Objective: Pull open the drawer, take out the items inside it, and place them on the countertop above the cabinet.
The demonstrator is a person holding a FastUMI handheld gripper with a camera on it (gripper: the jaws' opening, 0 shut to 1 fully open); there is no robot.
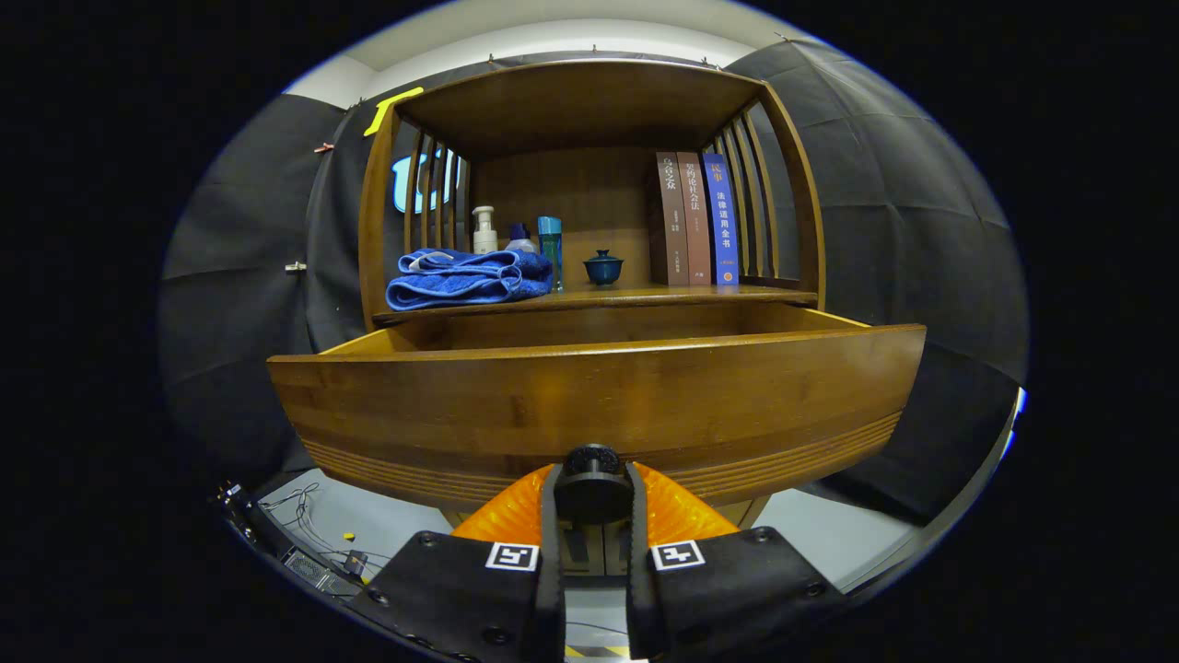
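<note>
A: Your tool (592, 497) — state?
B: Fingers closed tight on the round drawer knob (592, 471), drawer (599, 405) pulled out toward you.
A: Surface?
B: Wooden desk (636, 296) above holds a folded blue towel (465, 276), bottles (516, 235), a small lidded cup (603, 267), three upright books (695, 219). Grey floor (829, 529), black cloth walls.

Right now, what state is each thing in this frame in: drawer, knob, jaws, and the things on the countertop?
Drawer: pulled open; inside hidden from here.
Drawer knob: clamped between the gripper jaws.
Blue towel: folded, lying on the countertop.
Pump bottle: upright behind the towel.
Teal bottle: upright, capped.
Lidded cup: upright, lid on.
Three books: standing upright, side by side.
</note>
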